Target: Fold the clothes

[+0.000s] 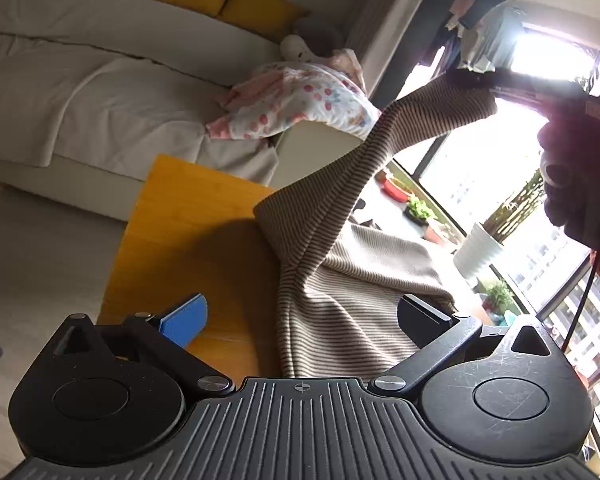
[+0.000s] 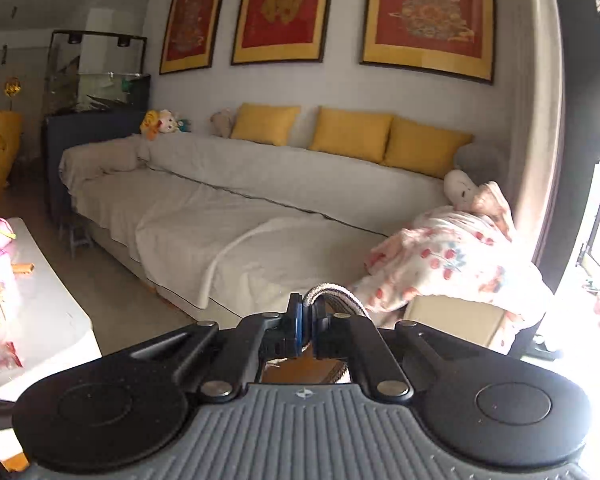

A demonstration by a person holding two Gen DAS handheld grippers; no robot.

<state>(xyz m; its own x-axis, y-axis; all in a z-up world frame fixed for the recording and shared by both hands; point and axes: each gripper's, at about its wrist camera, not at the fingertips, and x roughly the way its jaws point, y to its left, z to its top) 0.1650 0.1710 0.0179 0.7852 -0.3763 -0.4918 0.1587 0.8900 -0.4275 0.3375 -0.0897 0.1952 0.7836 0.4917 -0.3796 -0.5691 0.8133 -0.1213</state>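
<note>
A brown-and-cream striped garment [image 1: 332,280] lies partly on a wooden table [image 1: 188,216], with one end stretched up and to the right. My right gripper [image 1: 476,78] holds that raised end high above the table. In the right wrist view my right gripper [image 2: 309,322] is shut on a fold of the striped garment [image 2: 332,294]. My left gripper [image 1: 300,316] is open just above the table, its blue-padded finger [image 1: 184,320] left of the cloth and its black finger [image 1: 424,316] over the cloth. The garment lies between the left jaws, not pinched.
A long beige sofa [image 2: 220,216] with yellow cushions [image 2: 350,132] stands behind the table. A floral blanket [image 2: 452,264] and a doll lie at its right end. A white low table [image 2: 52,304] with small items is at left. Windows and potted plants [image 1: 480,248] are at right.
</note>
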